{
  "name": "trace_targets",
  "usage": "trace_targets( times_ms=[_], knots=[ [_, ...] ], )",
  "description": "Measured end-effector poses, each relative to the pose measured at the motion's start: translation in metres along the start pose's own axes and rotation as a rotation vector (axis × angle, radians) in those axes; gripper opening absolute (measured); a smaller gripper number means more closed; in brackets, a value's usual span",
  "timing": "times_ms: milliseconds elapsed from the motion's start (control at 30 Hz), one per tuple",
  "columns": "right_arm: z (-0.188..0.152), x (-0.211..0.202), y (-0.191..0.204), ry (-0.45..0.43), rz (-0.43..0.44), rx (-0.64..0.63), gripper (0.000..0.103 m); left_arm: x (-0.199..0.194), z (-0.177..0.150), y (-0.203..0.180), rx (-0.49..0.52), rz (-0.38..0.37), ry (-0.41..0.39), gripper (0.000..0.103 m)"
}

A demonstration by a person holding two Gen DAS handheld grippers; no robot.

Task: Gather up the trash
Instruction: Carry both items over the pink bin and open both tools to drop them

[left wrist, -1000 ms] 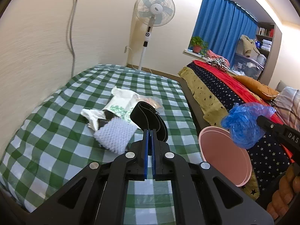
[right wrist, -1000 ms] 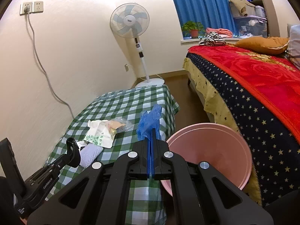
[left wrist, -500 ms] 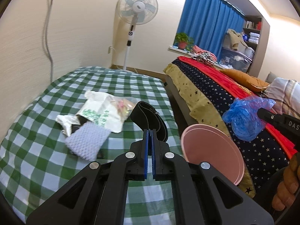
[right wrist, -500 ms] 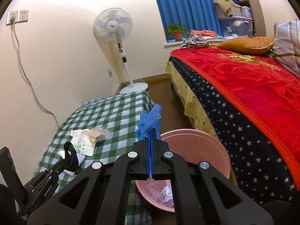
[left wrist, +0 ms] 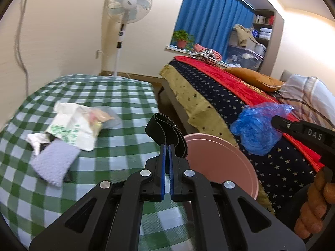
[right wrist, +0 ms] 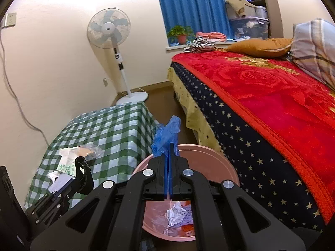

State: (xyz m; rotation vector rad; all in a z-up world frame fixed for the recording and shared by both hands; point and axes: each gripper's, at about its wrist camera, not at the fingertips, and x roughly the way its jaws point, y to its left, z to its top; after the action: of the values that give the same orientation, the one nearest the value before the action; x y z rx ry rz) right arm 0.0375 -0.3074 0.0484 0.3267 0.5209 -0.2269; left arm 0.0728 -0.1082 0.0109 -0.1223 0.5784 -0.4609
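- The right gripper [right wrist: 170, 146] has its jaws closed on a blue bag [right wrist: 166, 135]; in the right view the bag sticks up from the fingertips, right above the near rim of the pink bin [right wrist: 226, 163].
- The left view shows that bag [left wrist: 256, 130] from the side as a crumpled bundle hanging off the tip of the right gripper [left wrist: 275, 119], over the bed's [left wrist: 209, 79] edge and just beyond the bin [left wrist: 219, 159].
- The left gripper [left wrist: 167, 146] is pinched on a black band [left wrist: 165, 128], a loop that rises from between its blue pads; the pads are nearly together.
- In the right view the band [right wrist: 83, 176] and left gripper [right wrist: 72, 185] sit at lower left, over the table [right wrist: 117, 125].
- Only the right view looks into the bin: crumpled white paper [right wrist: 175, 213], a mesh piece and orange scraps lie at the bottom.
- Only the left view shows the table trash clearly: a white printed bag [left wrist: 71, 127], a clear wrapper [left wrist: 100, 116], a foam net [left wrist: 54, 163] and a white scrap [left wrist: 36, 141], bunched together, slightly blurred.
- A hand [left wrist: 314, 205] shows at the left view's right edge, cut off.
- The bin's near part is hidden behind each gripper's body.
- A fan [right wrist: 108, 31] stands by the wall.
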Motion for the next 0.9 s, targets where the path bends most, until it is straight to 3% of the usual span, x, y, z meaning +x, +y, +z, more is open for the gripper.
trace_targets(
  times_ms=[600, 700, 767, 800, 900],
  knots=[
    [0.000, 0.010, -0.018, 0.009, -0.075, 0.034, 0.002, 0.044, -0.011, -0.039, 0.037, -0.154, 0.077, 0.003],
    [0.000, 0.012, -0.021, 0.011, -0.095, 0.049, 0.010, 0.054, -0.015, -0.040, 0.035, -0.169, 0.125, 0.012],
    [0.000, 0.012, -0.022, 0.006, -0.107, 0.060, 0.024, 0.056, -0.018, -0.035, 0.009, -0.169, 0.135, 0.015],
    [0.000, 0.011, -0.023, 0.001, -0.114, 0.063, 0.036, 0.056, -0.018, -0.033, 0.005, -0.167, 0.138, 0.015],
    [0.000, 0.011, -0.022, -0.006, -0.120, 0.063, 0.042, 0.053, -0.017, -0.031, 0.004, -0.160, 0.127, 0.015]
  ],
)
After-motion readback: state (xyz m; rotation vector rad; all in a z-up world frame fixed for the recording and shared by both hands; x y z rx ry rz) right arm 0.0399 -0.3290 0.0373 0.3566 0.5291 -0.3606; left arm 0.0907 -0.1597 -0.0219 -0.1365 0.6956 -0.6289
